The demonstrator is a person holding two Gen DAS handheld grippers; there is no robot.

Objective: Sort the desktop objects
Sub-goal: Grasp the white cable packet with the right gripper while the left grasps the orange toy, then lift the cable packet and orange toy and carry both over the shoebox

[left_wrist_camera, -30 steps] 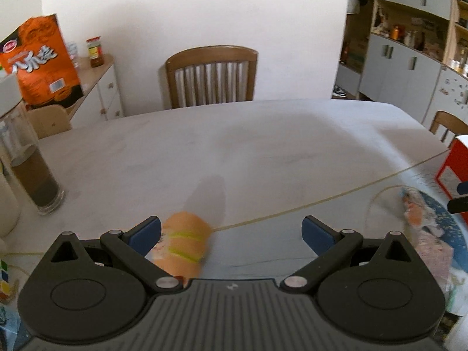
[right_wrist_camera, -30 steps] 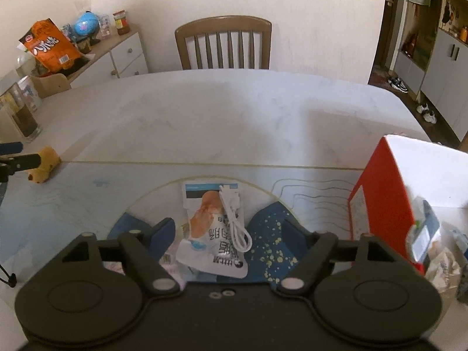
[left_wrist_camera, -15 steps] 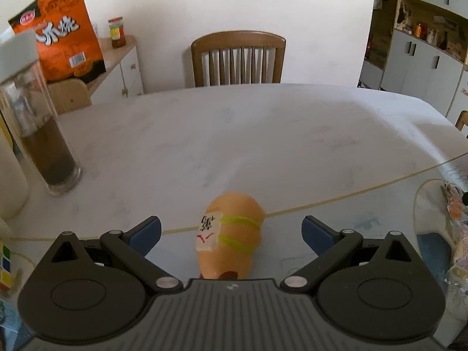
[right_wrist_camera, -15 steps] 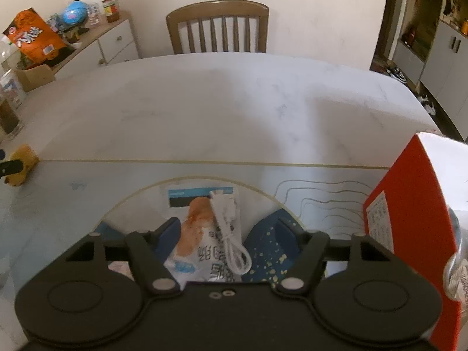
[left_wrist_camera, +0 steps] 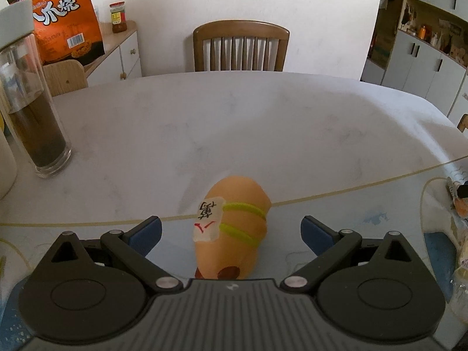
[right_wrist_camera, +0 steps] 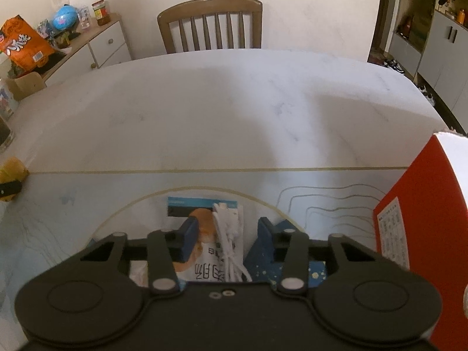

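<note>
An orange soft toy [left_wrist_camera: 234, 234] with two yellow-green bands and a white label lies on the table between the fingers of my left gripper [left_wrist_camera: 231, 229]. That gripper is wide open, and its pads stand clear of the toy on both sides. In the right wrist view, a snack packet [right_wrist_camera: 204, 234] lies flat on the patterned mat [right_wrist_camera: 87, 204] with a coiled white cable [right_wrist_camera: 229, 234] on top. My right gripper [right_wrist_camera: 228, 232] straddles both. Its jaws are closing, but the pads do not press on the cable. The same toy [right_wrist_camera: 11, 169] shows at the far left.
A glass bottle of dark liquid [left_wrist_camera: 35, 111] stands at the left, with an orange snack bag [left_wrist_camera: 61, 17] behind it. A red and white box [right_wrist_camera: 424, 228] stands close on the right of my right gripper. A wooden chair [left_wrist_camera: 241, 46] is at the table's far side.
My left gripper came down and swung until the toy sat centred between its fingers. My right gripper sank toward the packet and its jaws narrowed around the cable.
</note>
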